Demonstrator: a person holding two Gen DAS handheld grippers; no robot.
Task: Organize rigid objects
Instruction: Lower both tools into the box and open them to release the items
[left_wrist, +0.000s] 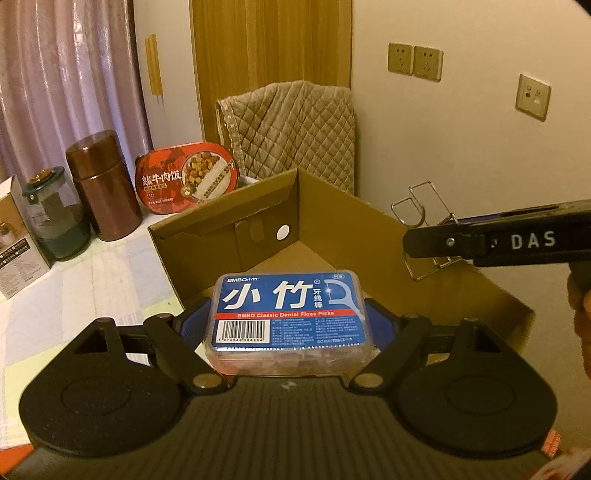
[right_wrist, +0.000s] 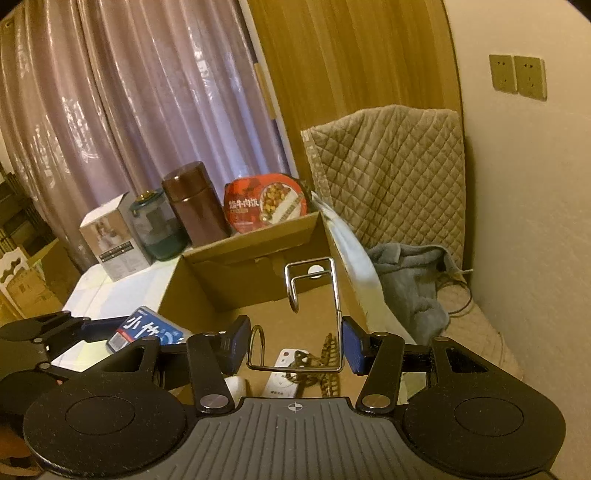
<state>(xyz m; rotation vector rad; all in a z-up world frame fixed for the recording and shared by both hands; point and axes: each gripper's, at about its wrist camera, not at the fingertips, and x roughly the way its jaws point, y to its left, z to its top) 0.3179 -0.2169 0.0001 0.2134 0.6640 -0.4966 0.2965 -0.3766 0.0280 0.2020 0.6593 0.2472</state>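
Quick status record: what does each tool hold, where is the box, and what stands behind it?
left tool: shut on dental floss box
right tool: shut on wire hook
cardboard box: open, ahead of both tools
inside box: remote control, dark item unclear
behind box: meal tray, brown canister, glass jar

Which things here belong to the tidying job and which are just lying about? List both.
In the job:
- floss pick box, in left gripper
- metal hook, in right gripper
- cardboard box

Lying about:
- quilted cover
- grey towel
- curtain
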